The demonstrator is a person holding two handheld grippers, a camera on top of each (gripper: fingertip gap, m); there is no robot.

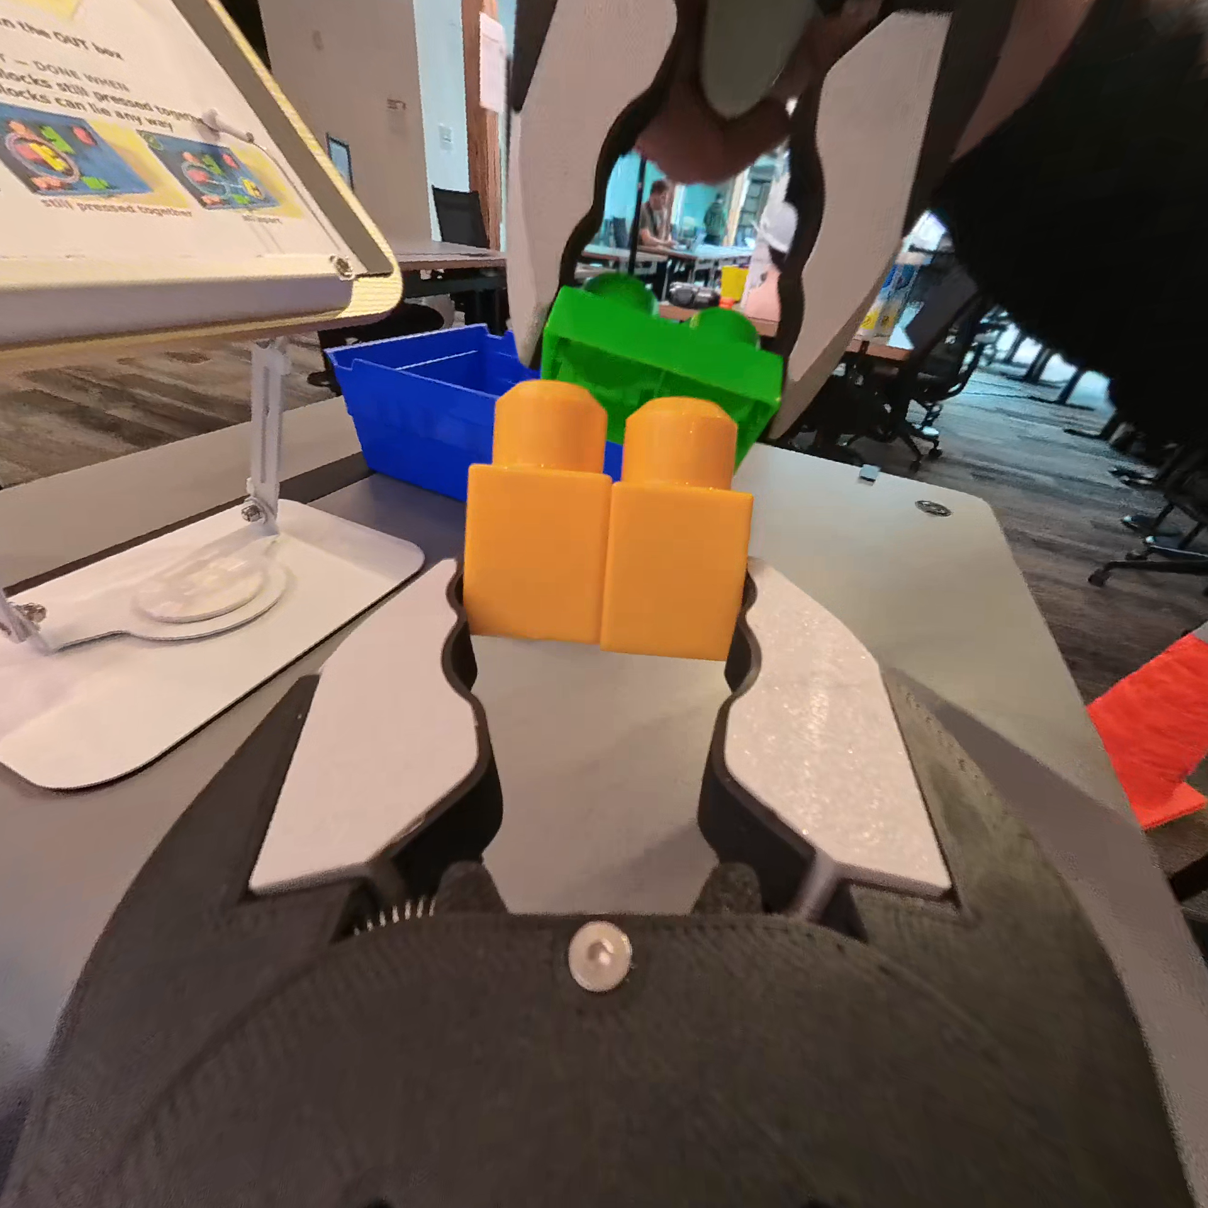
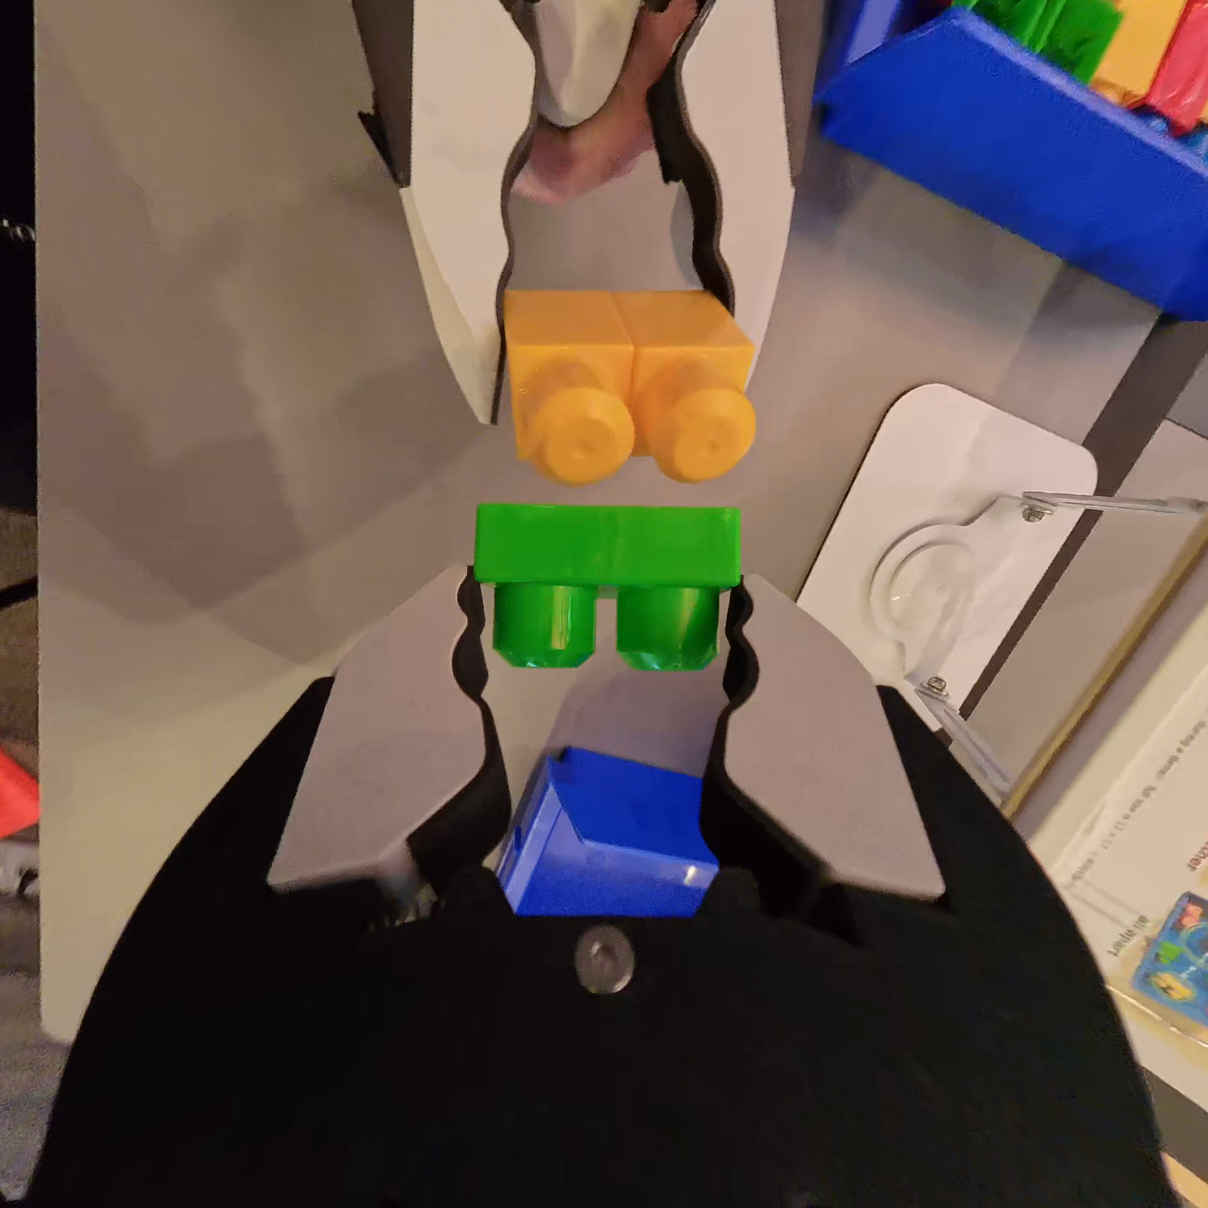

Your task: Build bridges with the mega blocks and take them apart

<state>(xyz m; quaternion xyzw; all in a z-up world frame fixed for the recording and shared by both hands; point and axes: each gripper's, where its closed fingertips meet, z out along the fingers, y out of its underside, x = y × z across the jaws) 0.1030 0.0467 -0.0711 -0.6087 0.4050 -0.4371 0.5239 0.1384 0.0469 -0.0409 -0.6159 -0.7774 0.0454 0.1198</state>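
The left gripper is closed on an orange block; both pads press the block's side faces, and its two studs point up and away from the camera. The right gripper is closed on a green block, gripped at its ends, with the two studs pointing back toward the right wrist camera. In the right wrist view the orange block sits just beyond the green block, apart from it, studs facing the green block's base. In the left wrist view the green block hangs above and behind the orange studs, hollow underside toward them. Both are held over a grey table. A blue bin stands behind, and a sign stand is at the left. A blue block lies on the table beneath the right gripper
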